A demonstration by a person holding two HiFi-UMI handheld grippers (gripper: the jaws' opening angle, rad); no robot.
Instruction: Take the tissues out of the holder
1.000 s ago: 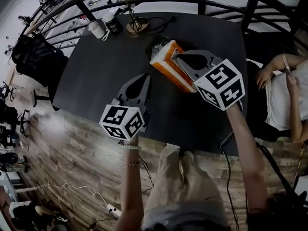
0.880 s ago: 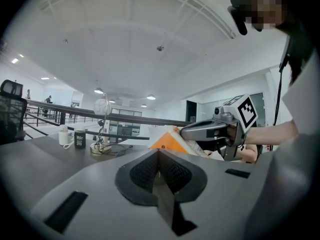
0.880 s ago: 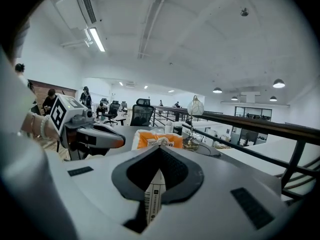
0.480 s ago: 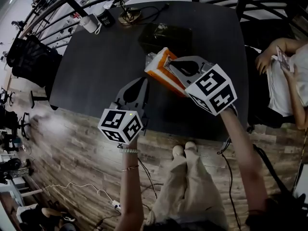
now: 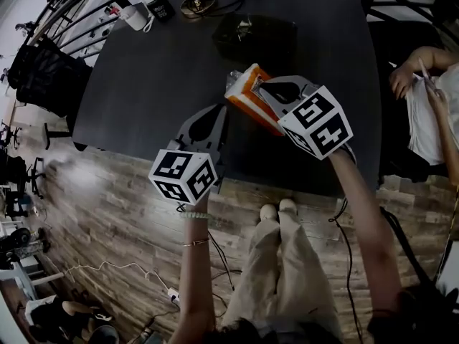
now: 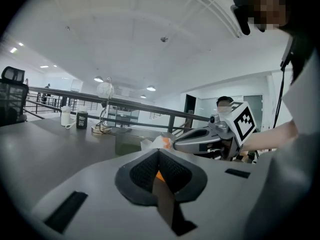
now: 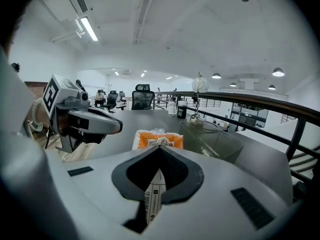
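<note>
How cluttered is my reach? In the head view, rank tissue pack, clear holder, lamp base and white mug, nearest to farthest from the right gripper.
1. Tissue pack, held by the right gripper.
2. Clear holder, just beyond.
3. Lamp base, far edge.
4. White mug, far left corner.

The tissue pack [image 5: 244, 97], at the right claw [image 5: 259, 86] tip, is nearer than the holder [image 5: 254, 38] on the surface [image 5: 143, 84], with the mug [image 5: 135, 16] and lamp [image 5: 195, 4] at the far-left edge.
</note>
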